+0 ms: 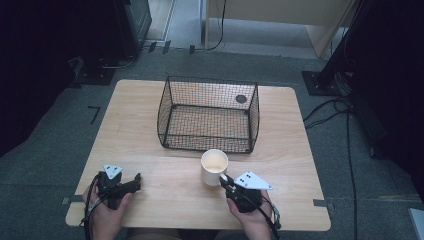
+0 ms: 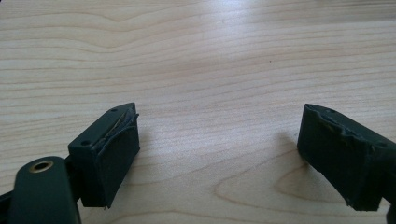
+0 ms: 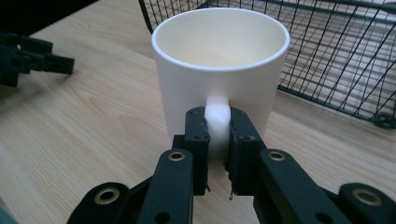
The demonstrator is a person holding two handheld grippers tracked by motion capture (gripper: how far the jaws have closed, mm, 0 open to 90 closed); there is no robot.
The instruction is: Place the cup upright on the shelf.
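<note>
White mug [image 3: 219, 70], black mesh basket [image 1: 208, 112] (grid pattern), pale wood-grain table [image 1: 150, 170].

The high camera hangs above my side of the worktop [image 1: 150, 150], looking forward and down, far enough back to take in the whole top and the floor around it. The camera on my left tool [image 2: 217, 140] sits low and close, facing bare wood between its jaws. The one on my right tool [image 3: 217, 140] looks level along its jaws, very near the white mug [image 3: 219, 70]; it shares that mug and the wire basket [image 3: 336, 60] with the high camera.
</note>
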